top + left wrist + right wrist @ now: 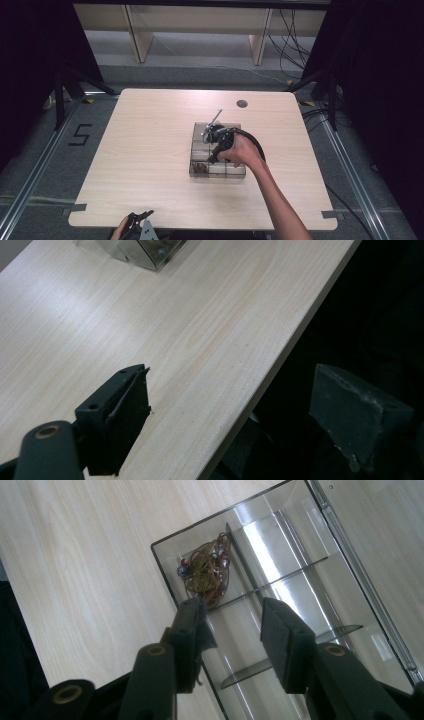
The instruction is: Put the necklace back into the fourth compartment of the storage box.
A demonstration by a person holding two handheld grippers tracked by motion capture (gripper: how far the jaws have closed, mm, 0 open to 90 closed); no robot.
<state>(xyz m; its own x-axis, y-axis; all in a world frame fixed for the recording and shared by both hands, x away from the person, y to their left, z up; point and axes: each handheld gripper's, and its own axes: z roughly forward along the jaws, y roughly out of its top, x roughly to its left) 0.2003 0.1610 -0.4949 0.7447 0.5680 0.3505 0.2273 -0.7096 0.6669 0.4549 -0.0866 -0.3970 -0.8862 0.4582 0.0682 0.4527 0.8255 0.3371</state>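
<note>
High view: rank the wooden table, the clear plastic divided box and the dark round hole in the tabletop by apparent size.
1. Light wooden table, largest by far.
2. Clear plastic divided box, mid-table under the right gripper.
3. Dark round hole near the table's far edge, smallest.

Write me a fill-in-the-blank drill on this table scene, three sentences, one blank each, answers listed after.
1. The tangle of beaded cords lies in a ____ compartment of the clear divided box.
2. The right claw hangs above the box with nothing between its jaws, which stand ____.
3. The left claw sits open at the near ____ of the wooden table, apart from the box.

Missing words: corner; open; edge
</note>
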